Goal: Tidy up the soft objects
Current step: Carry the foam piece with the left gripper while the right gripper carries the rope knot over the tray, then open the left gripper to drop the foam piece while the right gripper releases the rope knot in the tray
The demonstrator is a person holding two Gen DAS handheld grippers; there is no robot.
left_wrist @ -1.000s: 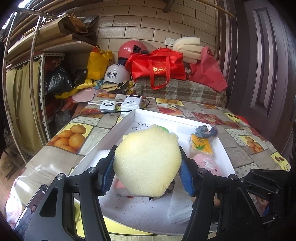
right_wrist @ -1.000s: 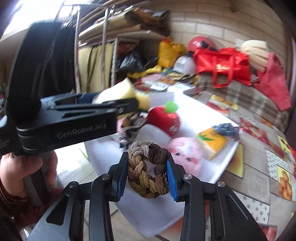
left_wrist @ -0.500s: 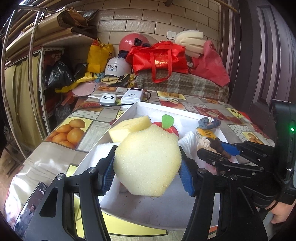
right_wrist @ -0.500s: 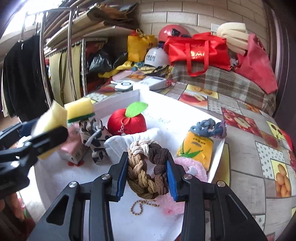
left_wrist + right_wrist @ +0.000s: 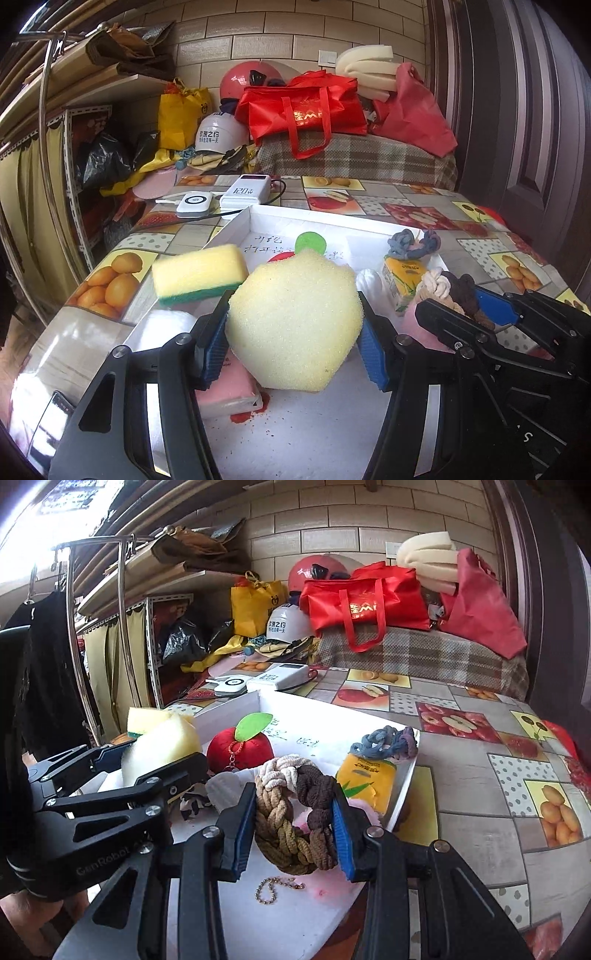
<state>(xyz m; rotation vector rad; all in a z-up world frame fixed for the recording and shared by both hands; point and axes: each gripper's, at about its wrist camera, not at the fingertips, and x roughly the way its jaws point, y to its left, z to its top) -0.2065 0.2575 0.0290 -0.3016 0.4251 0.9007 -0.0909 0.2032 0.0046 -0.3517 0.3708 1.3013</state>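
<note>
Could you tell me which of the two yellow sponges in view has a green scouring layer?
The rectangular sponge at the tray's left edge has the green layer underneath. The rounder plain foam sponge, gripped by the left tool, has none.

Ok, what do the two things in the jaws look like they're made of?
Pale yellow sponge in the left gripper: open-cell foam by the look, matte, with a pitted porous face. Braided ring in the right gripper: fabric cord, probably stretchy knit, in cream, tan and brown strands with a fuzzy ribbed surface.
</note>
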